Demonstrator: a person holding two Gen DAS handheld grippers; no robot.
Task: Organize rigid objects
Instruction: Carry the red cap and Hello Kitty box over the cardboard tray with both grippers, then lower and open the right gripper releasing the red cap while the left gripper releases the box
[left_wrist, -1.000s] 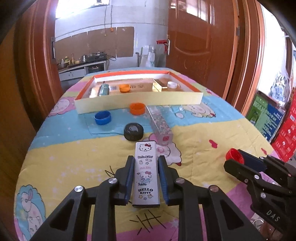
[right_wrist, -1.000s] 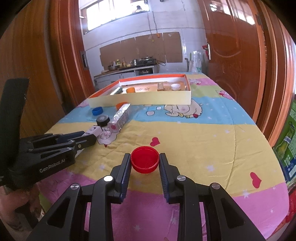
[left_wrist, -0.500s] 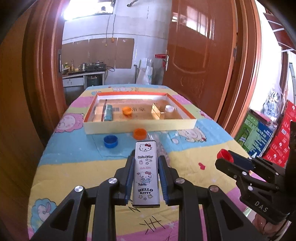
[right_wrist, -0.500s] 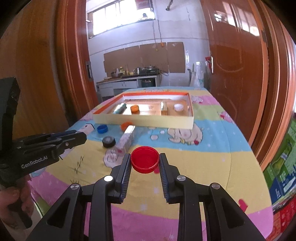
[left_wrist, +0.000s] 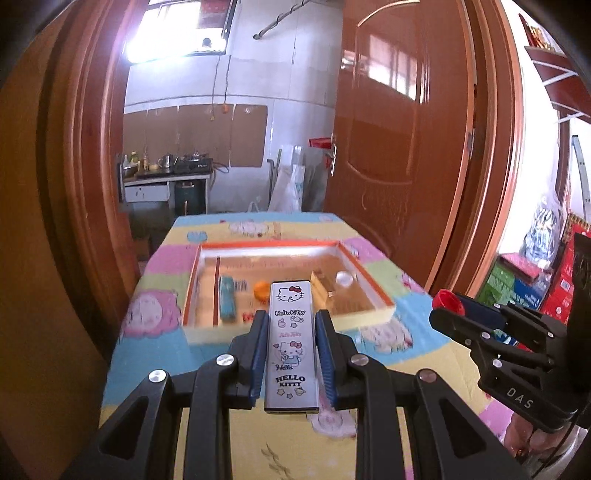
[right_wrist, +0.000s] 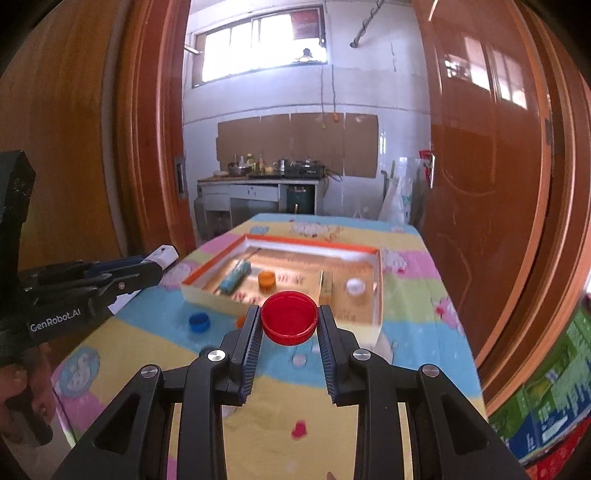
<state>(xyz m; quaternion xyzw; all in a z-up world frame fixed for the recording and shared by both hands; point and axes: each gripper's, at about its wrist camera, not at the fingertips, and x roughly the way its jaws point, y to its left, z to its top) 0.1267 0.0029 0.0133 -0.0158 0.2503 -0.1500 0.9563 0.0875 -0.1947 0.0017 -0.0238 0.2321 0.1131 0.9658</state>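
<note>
We see left gripper (left_wrist: 291, 354) jaws clenched on Hello Kitty case (left_wrist: 291, 347) | right gripper (right_wrist: 289, 343) jaws clenched on red bottle cap (right_wrist: 290, 317) | both aloft before tray (right_wrist: 377, 295) on bench (right_wrist: 413, 369)

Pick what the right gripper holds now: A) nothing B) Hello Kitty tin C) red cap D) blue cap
C: the right gripper is shut on the red cap, pads pressing both sides; the Hello Kitty tin is in the left gripper, and the blue cap lies on the table.
</note>
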